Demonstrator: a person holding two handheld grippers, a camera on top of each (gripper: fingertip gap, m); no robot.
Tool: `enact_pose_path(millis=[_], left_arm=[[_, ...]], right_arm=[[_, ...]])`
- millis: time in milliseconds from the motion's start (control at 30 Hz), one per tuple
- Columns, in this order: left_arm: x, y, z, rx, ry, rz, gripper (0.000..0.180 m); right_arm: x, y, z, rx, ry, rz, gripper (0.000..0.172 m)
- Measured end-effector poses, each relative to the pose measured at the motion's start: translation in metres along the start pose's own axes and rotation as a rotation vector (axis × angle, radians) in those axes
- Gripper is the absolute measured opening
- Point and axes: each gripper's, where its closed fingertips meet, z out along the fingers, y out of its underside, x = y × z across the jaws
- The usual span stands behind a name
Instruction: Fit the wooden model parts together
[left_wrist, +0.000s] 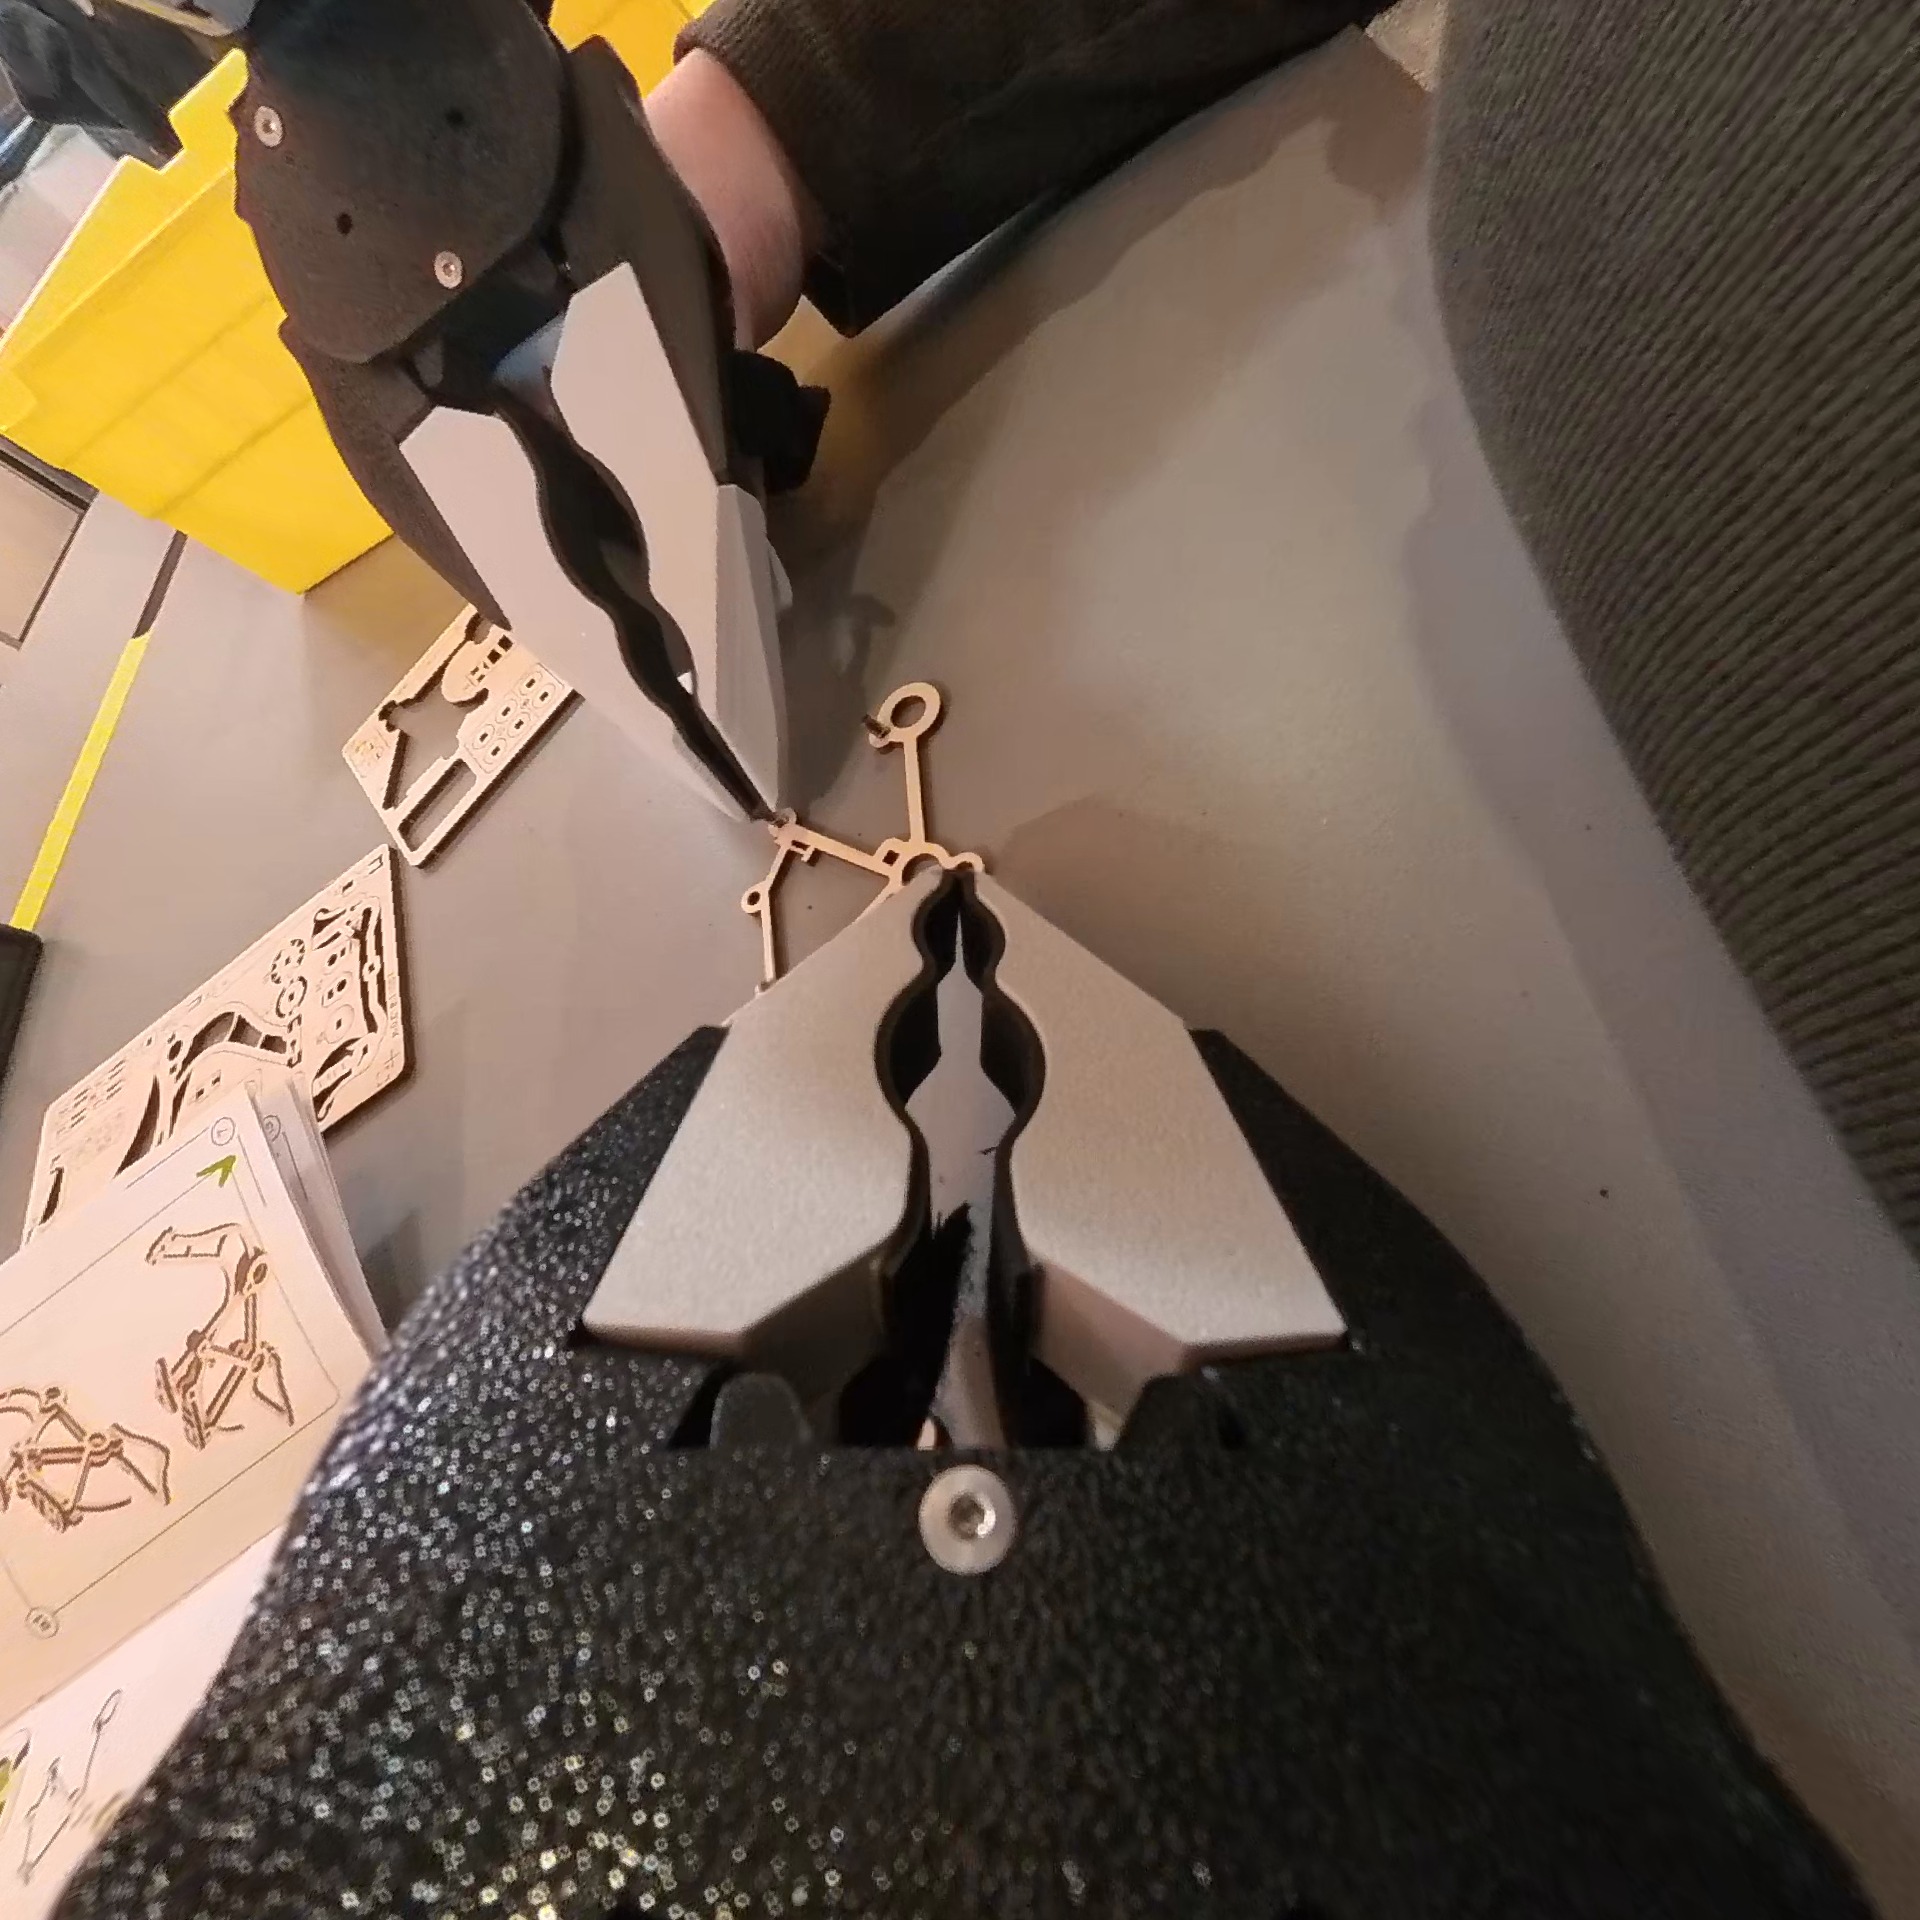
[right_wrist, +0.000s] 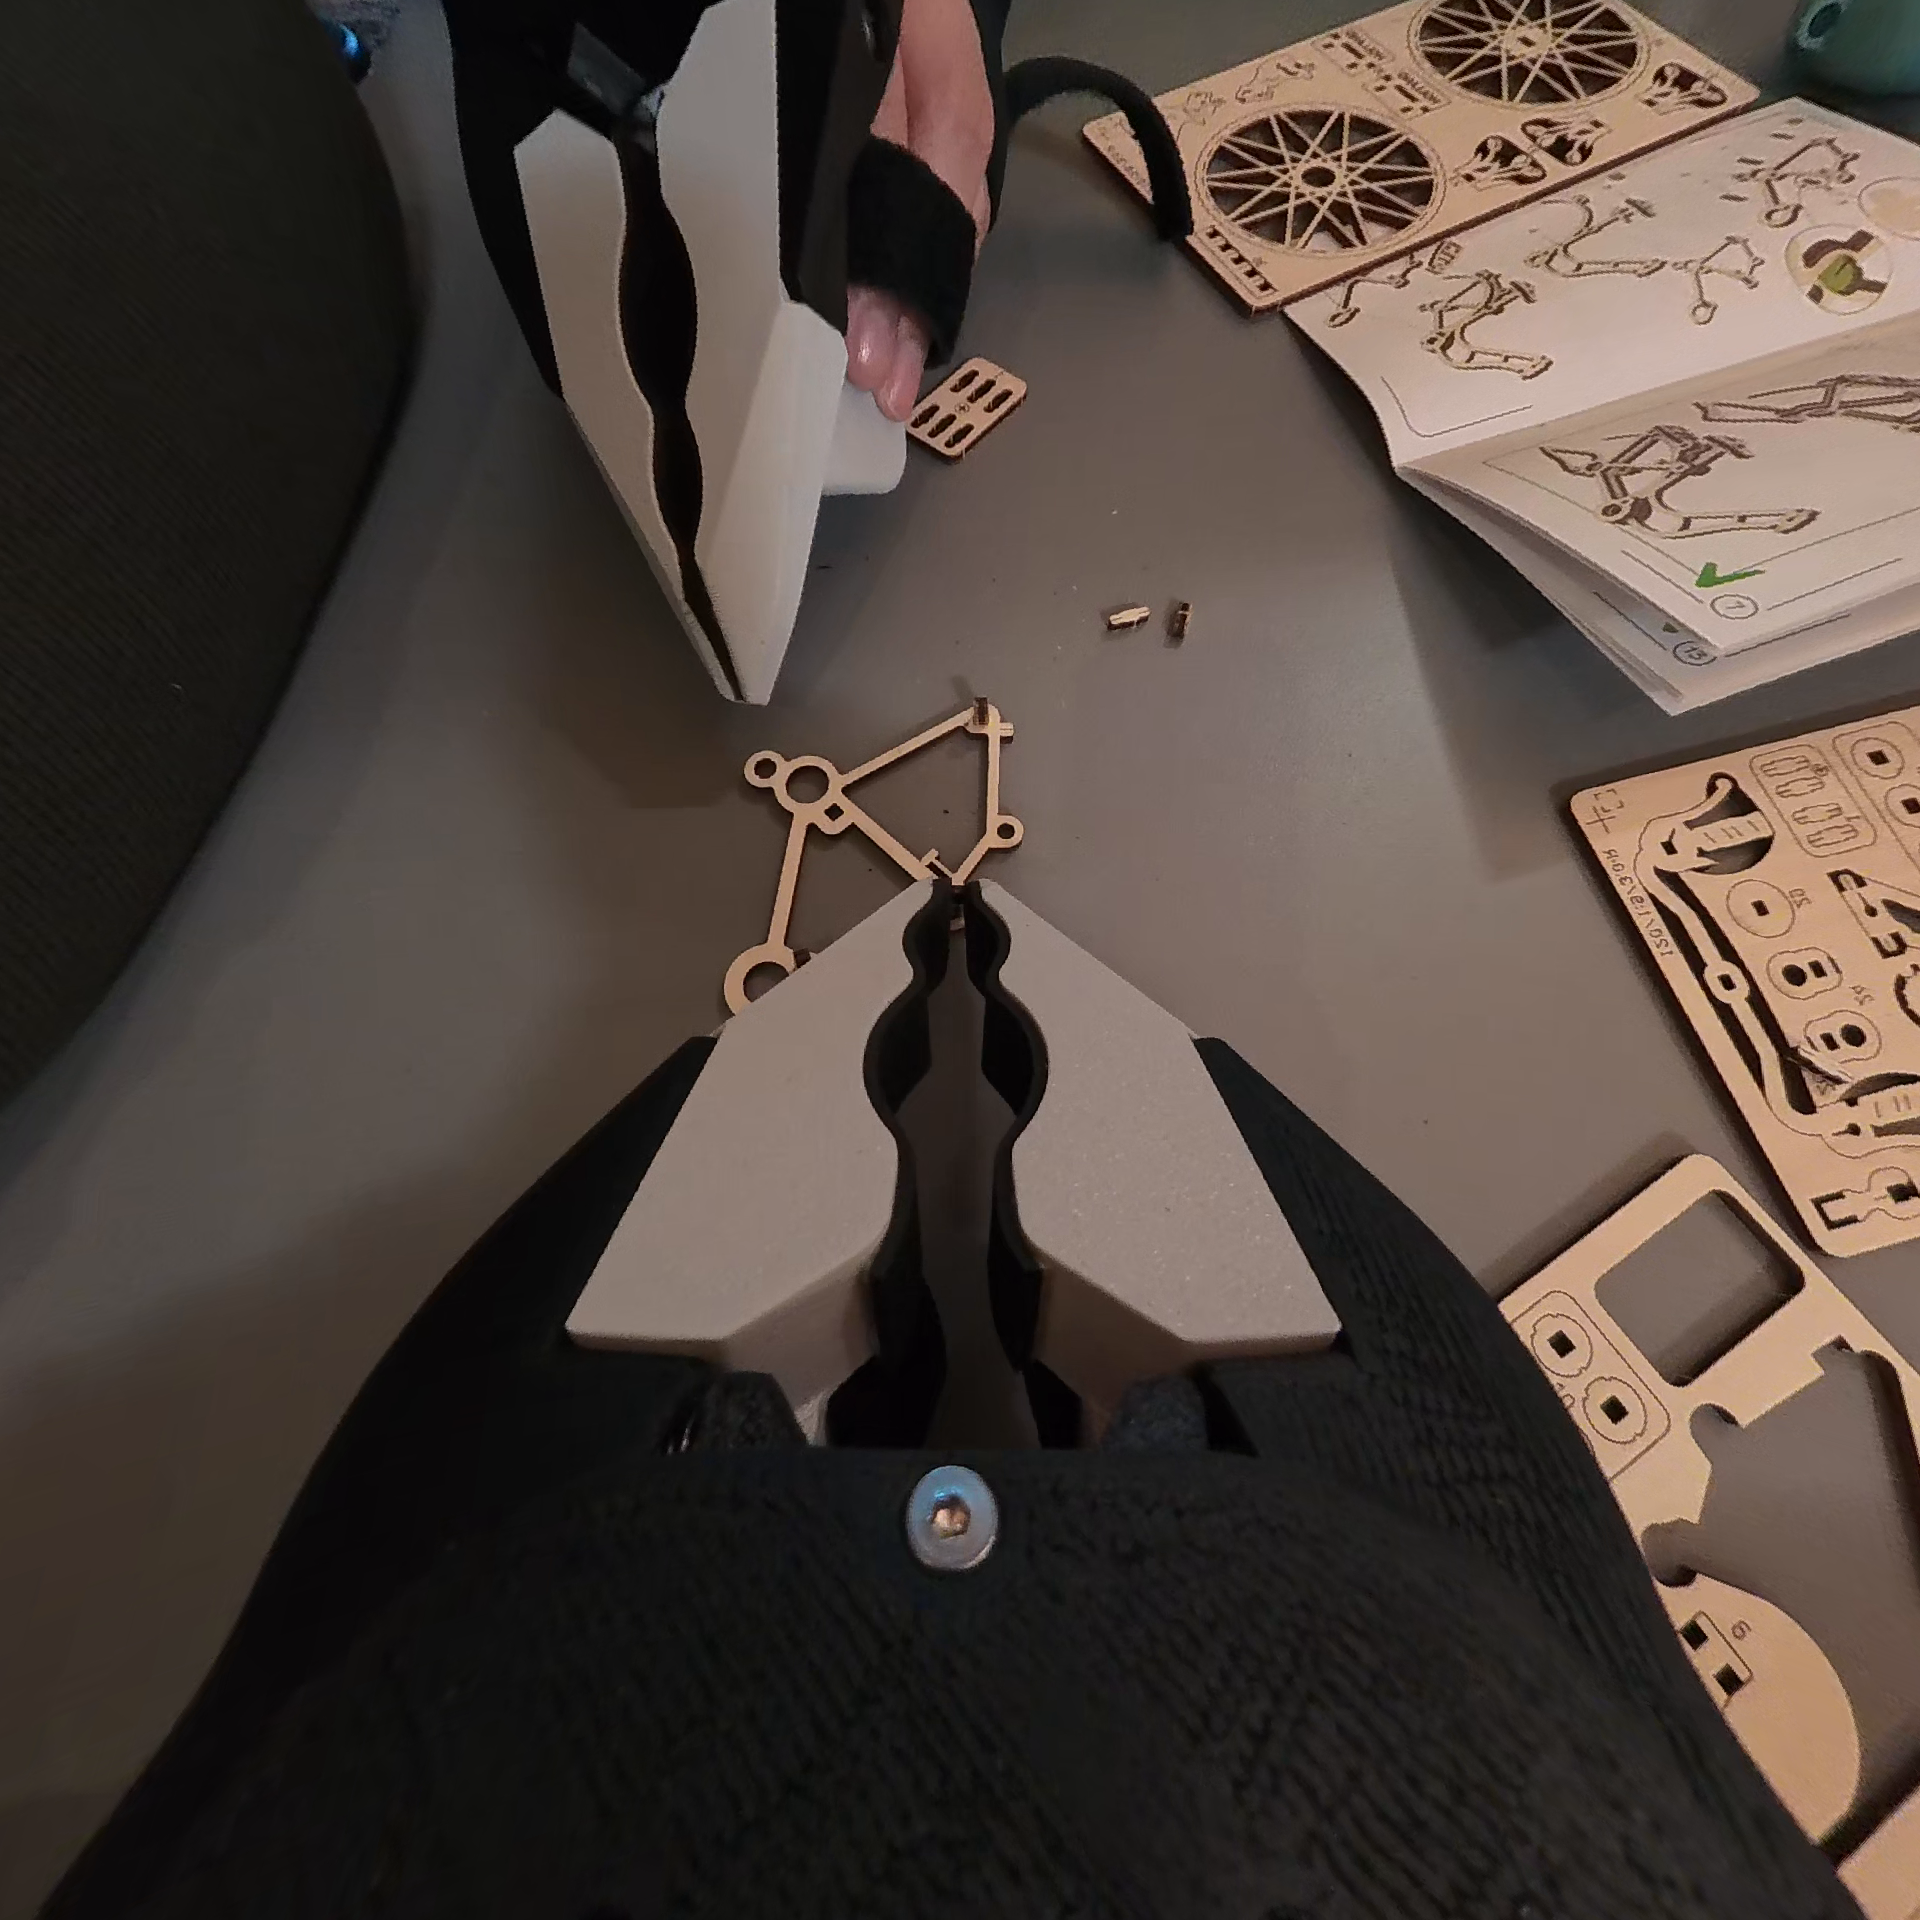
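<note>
A thin wooden frame piece (right_wrist: 787, 883) with rings at its corners lies flat on the grey table (right_wrist: 1247, 883). My right gripper (right_wrist: 951, 890) is shut on a small dark wooden peg (right_wrist: 951, 894) and holds it at the frame's near corner joint. In the left wrist view the right gripper (left_wrist: 767, 814) touches that corner with the peg (left_wrist: 775, 819). My left gripper (left_wrist: 951, 878) is shut at the frame (left_wrist: 914, 790), by its ringed hub. In the right wrist view the left gripper (right_wrist: 743, 691) hangs just beyond the hub, with nothing seen between its pads. Another peg (right_wrist: 980, 715) stands in the far corner.
Two loose pegs (right_wrist: 1125, 620) and a small wooden card (right_wrist: 966, 408) lie beyond the frame. Laser-cut sheets (right_wrist: 1403, 135) (right_wrist: 1766, 935) and an open instruction booklet (right_wrist: 1662, 416) are at the right. Yellow bins (left_wrist: 156, 343) stand farther back. A person's dark sweater (left_wrist: 1714, 520) borders the table. The tips of one gripper are about 6 centimetres away from the tips of the other.
</note>
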Motion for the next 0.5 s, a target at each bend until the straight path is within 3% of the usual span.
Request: enact_pose_path(millis=[367, 500], left_arm=[[-0.003, -0.001, -0.001, 0.005, -0.020, -0.009, 0.000], [0.005, -0.019, -0.003, 0.088, 0.059, -0.117, 0.000]], right_arm=[[-0.001, 0.001, -0.001, -0.003, -0.003, -0.038, 0.001], [-0.001, 0.001, 0.000, -0.006, 0.000, -0.073, 0.001]])
